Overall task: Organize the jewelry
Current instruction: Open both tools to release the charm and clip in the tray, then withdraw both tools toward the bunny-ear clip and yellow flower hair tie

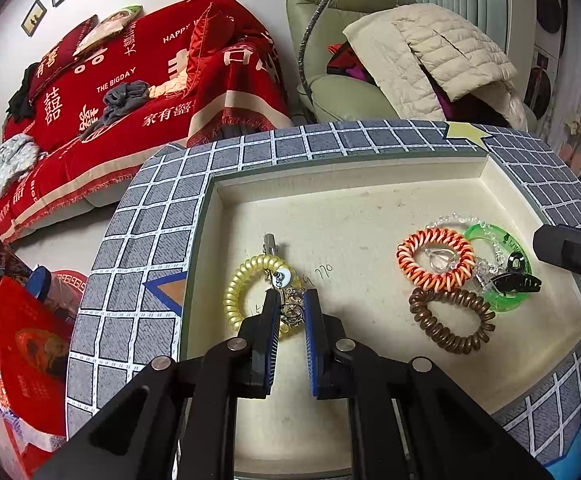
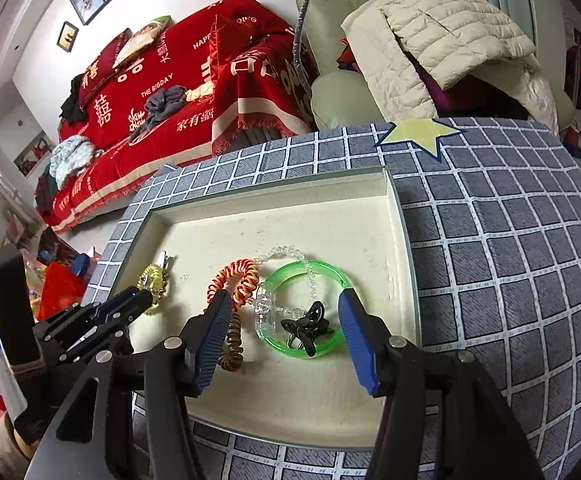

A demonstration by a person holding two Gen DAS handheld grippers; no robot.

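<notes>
A cream tray [image 1: 330, 216] holds the jewelry. My left gripper [image 1: 291, 303] is nearly shut around a small metal charm piece [image 1: 290, 308] that lies on a yellow coil band [image 1: 246, 292], next to a silver hair clip [image 1: 269, 242]. To the right lie an orange-white coil band [image 1: 434, 260], a brown coil band [image 1: 450, 320], a green bangle [image 1: 502, 264], a clear bead bracelet [image 1: 450, 220] and a black claw clip [image 1: 514, 280]. My right gripper [image 2: 284, 300] is open over the green bangle [image 2: 302, 308] and black claw clip [image 2: 308, 326].
The tray sits on a grey grid-patterned cloth [image 2: 510, 260] with a yellow star [image 2: 422, 132]. Behind are a red-covered sofa [image 1: 130, 92] and a green armchair [image 1: 342, 40] with a beige quilted jacket [image 1: 430, 52].
</notes>
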